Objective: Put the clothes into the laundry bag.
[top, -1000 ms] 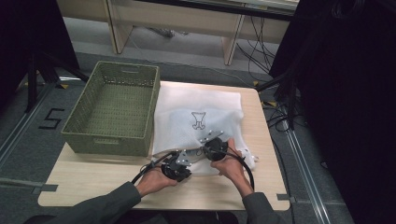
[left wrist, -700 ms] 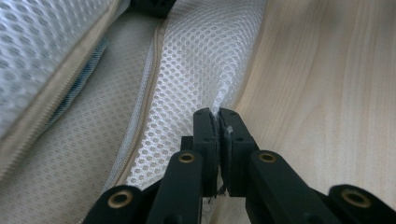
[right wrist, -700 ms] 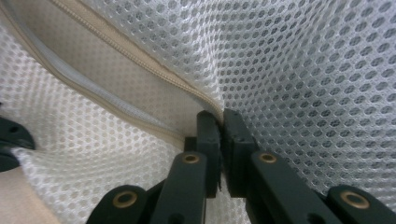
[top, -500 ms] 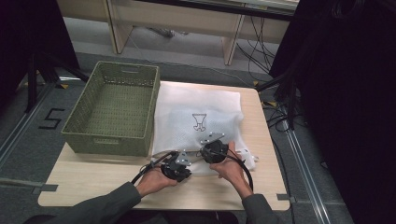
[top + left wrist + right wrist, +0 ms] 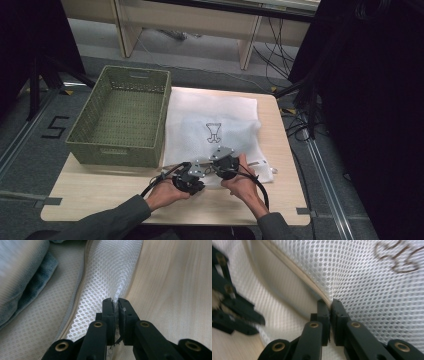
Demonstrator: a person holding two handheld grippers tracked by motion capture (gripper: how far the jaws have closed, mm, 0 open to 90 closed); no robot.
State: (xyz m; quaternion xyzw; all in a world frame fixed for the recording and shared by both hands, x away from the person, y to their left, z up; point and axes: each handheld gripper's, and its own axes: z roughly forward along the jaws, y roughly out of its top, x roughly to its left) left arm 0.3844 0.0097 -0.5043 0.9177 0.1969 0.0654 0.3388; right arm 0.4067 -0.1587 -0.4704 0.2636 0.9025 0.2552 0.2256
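Table (image 5: pixel 100 192): light wood, person seated at its 6 o'clock edge. Green woven basket (image 5: pixel 120 117) occupies the 9 to 10 o'clock side and looks empty.

White mesh laundry bag (image 5: pixel 215 130) lies flat just beside the basket's right wall, spreading from table centre toward 12 o'clock, with a small dark printed emblem (image 5: pixel 213 132) near its middle. Folded blue denim (image 5: pixel 22 282) sits inside the bag's open mouth, as seen from the left gripper view.

Both grippers work the bag's 6 o'clock edge, side by side and almost touching. Left gripper (image 5: pixel 189 177): jaws clenched on a pinched fold of the mesh at the edge next to bare wood (image 5: pixel 114 305). Right gripper (image 5: pixel 224 164): jaws have just been opening and closing again; now clamped on the mesh right at the cream zipper tape (image 5: pixel 297 272), grip point (image 5: pixel 330 304).

Key relation: the zipper runs away from the right jaws toward 10 o'clock in that gripper's view, its long axis following the bag's near edge. The right hand is nearer the zipper; the left anchors the fabric. Judgement: the coming move likely pulls the two edges apart or along the zipper line, so the left hold must not slip.
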